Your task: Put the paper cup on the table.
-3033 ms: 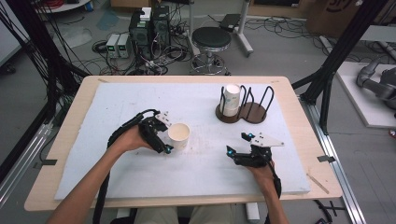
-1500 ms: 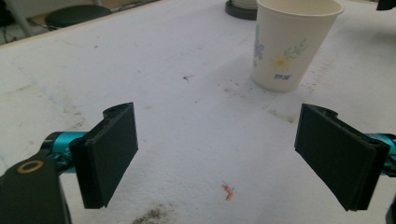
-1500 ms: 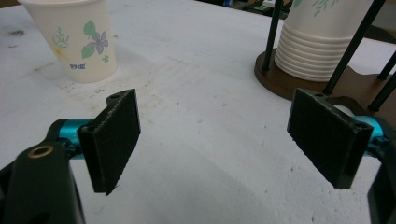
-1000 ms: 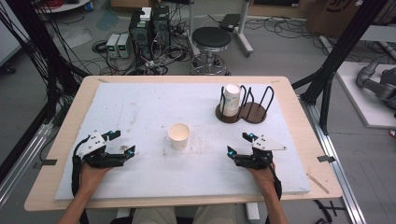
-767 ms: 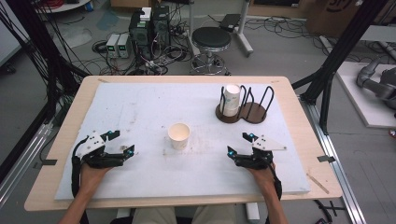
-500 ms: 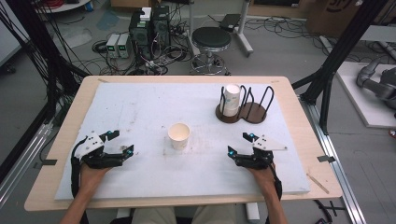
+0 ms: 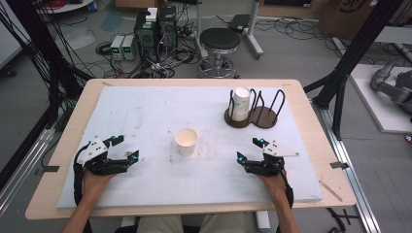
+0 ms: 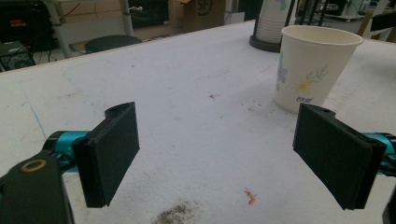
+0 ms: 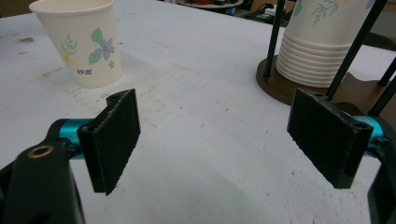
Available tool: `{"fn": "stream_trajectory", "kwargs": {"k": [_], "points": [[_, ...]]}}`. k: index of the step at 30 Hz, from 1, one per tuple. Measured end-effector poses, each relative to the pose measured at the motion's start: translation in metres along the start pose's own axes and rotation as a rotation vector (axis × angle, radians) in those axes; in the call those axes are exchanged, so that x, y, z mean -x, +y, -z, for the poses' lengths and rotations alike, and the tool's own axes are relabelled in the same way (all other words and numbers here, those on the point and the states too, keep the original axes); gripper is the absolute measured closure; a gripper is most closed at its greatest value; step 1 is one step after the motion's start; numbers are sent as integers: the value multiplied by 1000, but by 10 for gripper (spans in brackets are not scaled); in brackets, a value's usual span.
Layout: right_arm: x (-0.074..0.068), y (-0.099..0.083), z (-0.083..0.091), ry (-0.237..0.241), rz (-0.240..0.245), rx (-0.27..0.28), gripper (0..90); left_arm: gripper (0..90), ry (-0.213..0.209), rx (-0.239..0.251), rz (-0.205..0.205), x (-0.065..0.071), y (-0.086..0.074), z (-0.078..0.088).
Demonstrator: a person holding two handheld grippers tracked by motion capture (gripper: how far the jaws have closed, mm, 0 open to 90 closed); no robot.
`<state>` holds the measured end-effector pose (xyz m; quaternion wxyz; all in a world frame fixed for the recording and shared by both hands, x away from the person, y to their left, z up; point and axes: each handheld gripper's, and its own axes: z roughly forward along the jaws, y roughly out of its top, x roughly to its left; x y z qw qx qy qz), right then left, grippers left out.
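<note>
A single paper cup (image 7: 186, 141) with a flower print stands upright near the middle of the white mat (image 7: 145, 107). It also appears in the left gripper view as the paper cup (image 8: 314, 65) and in the right gripper view as the paper cup (image 9: 84, 42). A stack of cups (image 7: 240, 103) sits in a brown holder with black wire loops (image 7: 262, 116) at the back right. My left gripper (image 7: 124, 148) rests open at the mat's front left, nothing between its jaws. My right gripper (image 7: 248, 150) rests open at the front right, also holding nothing.
The wooden table (image 7: 311, 131) frames the mat. Beyond the far edge stand a black stool (image 7: 220, 41), computer boxes and tangled cables on the floor. Black frame posts rise at both sides of the table.
Three seconds ago my left gripper was at the single cup; it has let go and drawn back to the front left. Over the last second nothing moved.
</note>
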<state>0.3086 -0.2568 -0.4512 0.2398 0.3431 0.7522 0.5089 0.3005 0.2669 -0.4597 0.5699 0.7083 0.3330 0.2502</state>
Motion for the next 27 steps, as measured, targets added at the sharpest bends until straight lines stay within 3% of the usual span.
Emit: {"fn": "stream_trajectory", "kwargs": {"k": [27], "points": [[0,0,-1,-3,-2,-4,175,144,7,5,7,-1,0,1]]}}
